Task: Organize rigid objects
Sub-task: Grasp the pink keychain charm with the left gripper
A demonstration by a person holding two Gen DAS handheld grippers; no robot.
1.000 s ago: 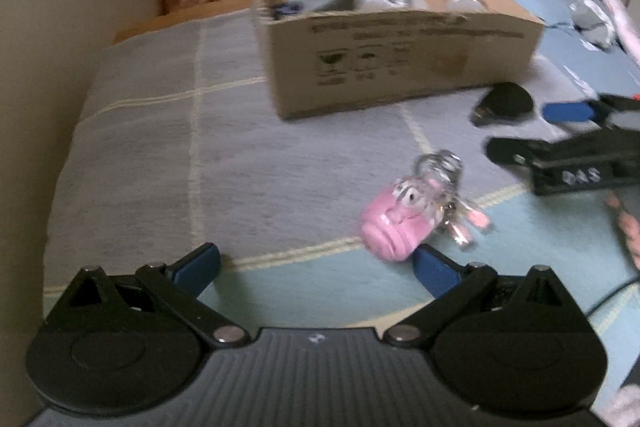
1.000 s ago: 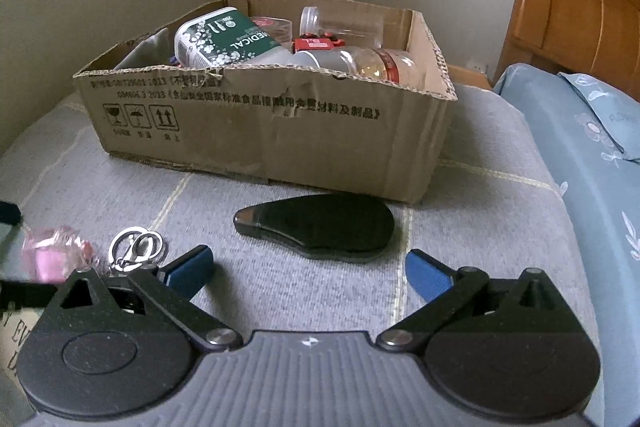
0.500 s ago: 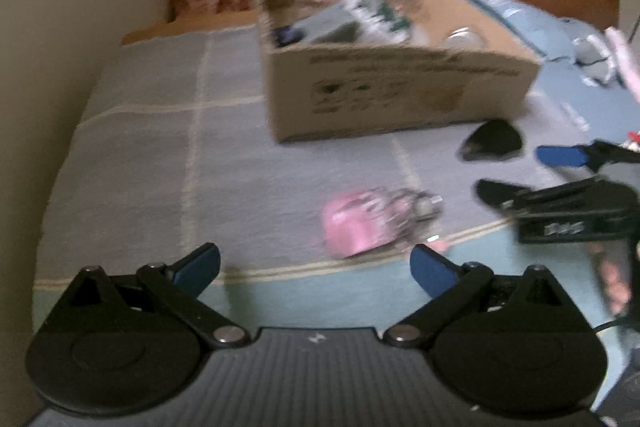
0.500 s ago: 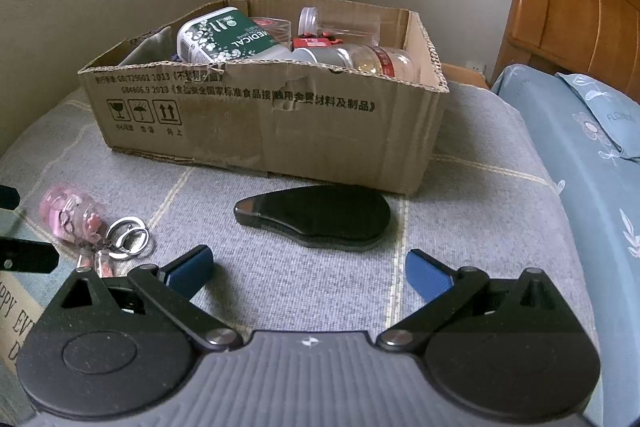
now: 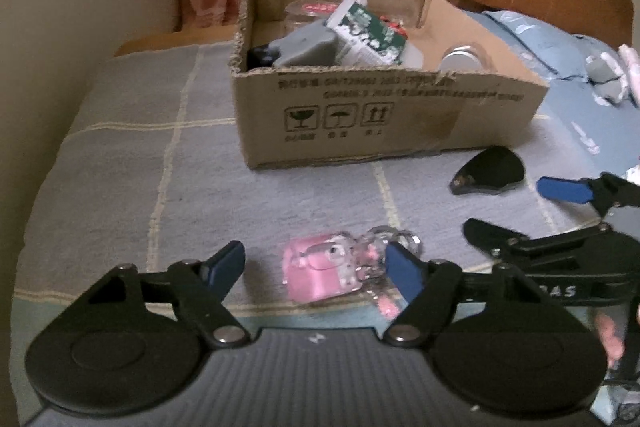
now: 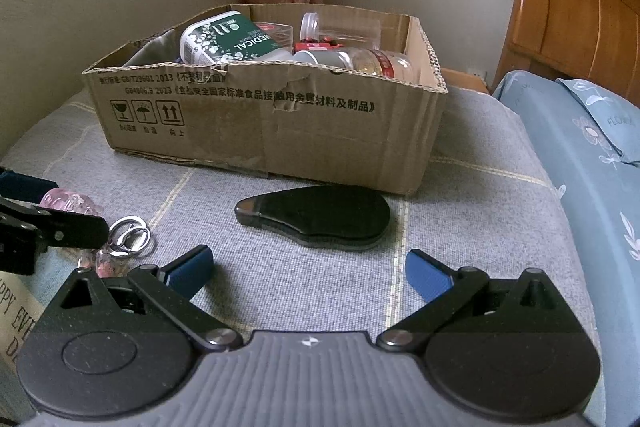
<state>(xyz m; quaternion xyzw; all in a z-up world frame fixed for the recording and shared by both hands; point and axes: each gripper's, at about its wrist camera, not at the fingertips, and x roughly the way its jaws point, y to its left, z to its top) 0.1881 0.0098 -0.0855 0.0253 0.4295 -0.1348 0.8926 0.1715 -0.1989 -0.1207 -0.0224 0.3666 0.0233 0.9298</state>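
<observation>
left gripper [image 5: 314, 265]: fingers half apart, just been closing, pink keychain [image 5: 320, 269] between them, not yet clamped
right gripper [image 6: 308, 273]: fingers wide apart, empty, near black case [image 6: 316, 221]
step: grasping keychain; next, full clamp, lift into cardboard box [image 5: 380, 115]
surface: grey checked bed cover [image 5: 120, 167], wooden headboard [image 6: 576, 7] behind

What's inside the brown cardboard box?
Brown cardboard box holds a green-and-white "MEDICAL" container, a clear plastic jar, a red-labelled bottle and a grey object. The box floor and anything beneath them is hidden.
</observation>
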